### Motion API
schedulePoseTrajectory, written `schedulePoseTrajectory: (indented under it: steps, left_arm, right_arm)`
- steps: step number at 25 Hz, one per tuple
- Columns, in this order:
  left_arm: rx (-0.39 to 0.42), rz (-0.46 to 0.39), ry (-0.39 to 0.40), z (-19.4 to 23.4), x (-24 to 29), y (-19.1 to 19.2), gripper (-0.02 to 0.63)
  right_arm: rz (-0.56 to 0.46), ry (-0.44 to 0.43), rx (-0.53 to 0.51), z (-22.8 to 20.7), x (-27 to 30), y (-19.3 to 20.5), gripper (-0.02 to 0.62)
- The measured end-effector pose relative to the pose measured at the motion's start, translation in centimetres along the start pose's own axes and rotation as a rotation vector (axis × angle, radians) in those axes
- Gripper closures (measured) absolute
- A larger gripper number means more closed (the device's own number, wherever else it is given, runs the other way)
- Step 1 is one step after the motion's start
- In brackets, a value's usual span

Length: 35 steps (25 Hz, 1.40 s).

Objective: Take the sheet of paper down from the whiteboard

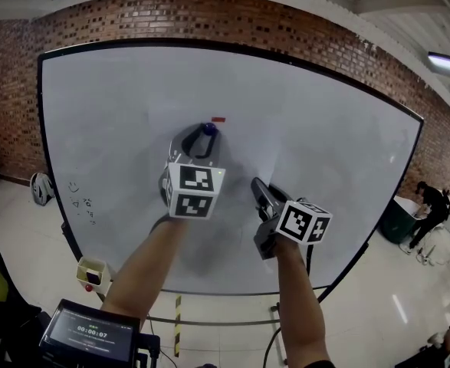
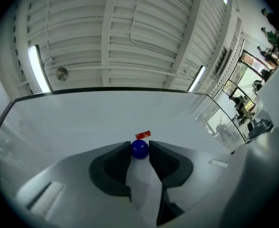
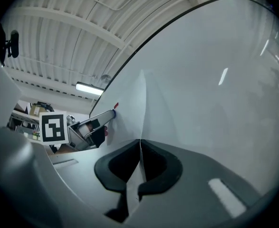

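now the left gripper (image 2: 139, 152) has its two jaws squeezed on a round blue magnet (image 2: 139, 148) on the whiteboard (image 1: 324, 144). just above the magnet is a little red tag (image 2: 143, 135). the right gripper (image 3: 139, 144) is closed tight on the edge of the sheet of paper (image 3: 127, 120). the white paper bends away from the board there, and its top is under the magnet.

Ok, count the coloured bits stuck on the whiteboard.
2: a blue round magnet between the jaws of the left gripper, and a small red tab just above it. Others may be hidden.
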<state>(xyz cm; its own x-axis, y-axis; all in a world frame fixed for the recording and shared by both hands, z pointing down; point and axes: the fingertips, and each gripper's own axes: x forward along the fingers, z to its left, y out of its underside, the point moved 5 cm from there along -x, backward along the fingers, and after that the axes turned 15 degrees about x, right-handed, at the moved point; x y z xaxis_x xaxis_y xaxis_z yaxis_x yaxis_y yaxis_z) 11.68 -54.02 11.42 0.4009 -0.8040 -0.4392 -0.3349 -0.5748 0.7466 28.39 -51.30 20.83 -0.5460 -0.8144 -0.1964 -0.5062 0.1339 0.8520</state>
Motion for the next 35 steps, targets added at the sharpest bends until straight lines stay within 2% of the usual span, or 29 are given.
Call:
schedulePoseTrajectory:
  steps: [12,22,25,30,35]
  left_arm:
    - [-0.054,-0.02,0.045,0.6,-0.5,0.4,0.489]
    - [-0.065,0.013,0.079,1.0,-2.3,2.6,0.489]
    - [-0.066,0.002,0.086,1.3,-3.8,3.0,0.489]
    - [-0.07,0.031,0.1,1.7,-6.8,4.5,0.489]
    - [-0.115,0.066,0.149,1.6,-10.9,6.4,0.489]
  right_arm:
    - [-0.03,-0.045,0.047,1.3,-1.1,0.1,0.583]
    - [-0.011,0.001,0.04,2.8,-2.1,1.5,0.581]
    - [-0.015,0.042,0.002,3.2,-2.5,2.5,0.581]
    - [-0.036,0.181,-0.151,4.5,-4.1,5.0,0.581]
    - [-0.002,0.227,-0.134,5.8,-5.0,8.5,0.581]
